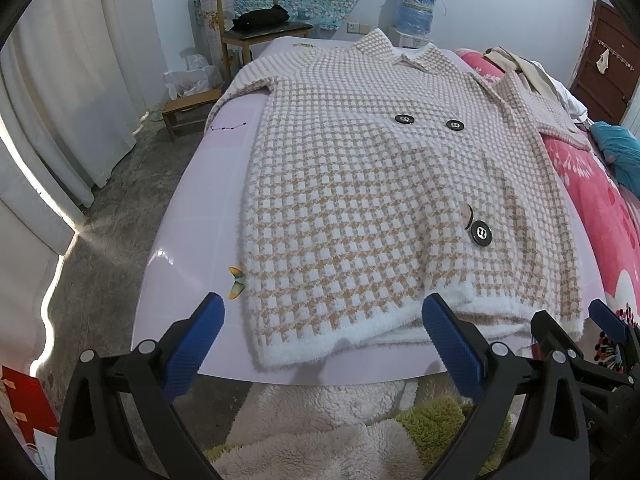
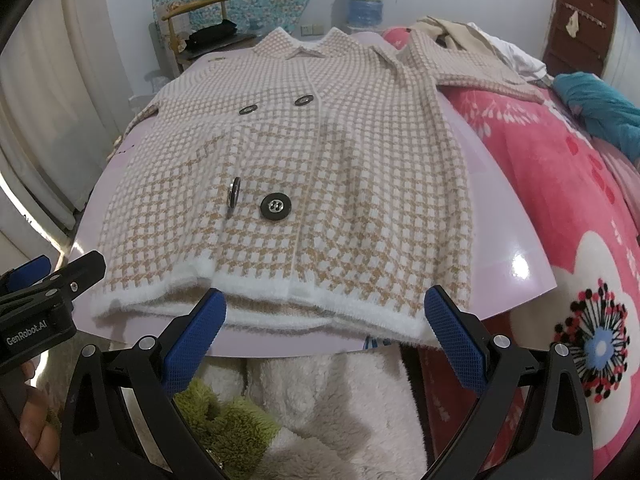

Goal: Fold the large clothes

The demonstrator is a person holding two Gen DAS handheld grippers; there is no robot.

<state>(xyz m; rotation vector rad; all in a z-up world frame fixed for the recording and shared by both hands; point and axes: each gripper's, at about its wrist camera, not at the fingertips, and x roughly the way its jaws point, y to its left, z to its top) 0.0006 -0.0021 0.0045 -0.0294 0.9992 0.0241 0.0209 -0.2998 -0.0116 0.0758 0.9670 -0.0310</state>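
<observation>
The checked coat (image 1: 360, 184) lies flat on the pale board (image 1: 192, 216), front up — hem at the near edge. Left gripper (image 1: 320, 344) and right gripper (image 2: 324, 332) hover just before the hem — both spread wide, holding nothing.

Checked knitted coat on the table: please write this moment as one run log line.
fluffy beige-and-white checked knitted coat: flat, unfolded | left claw: open, near hem | right claw: open, near hem
</observation>
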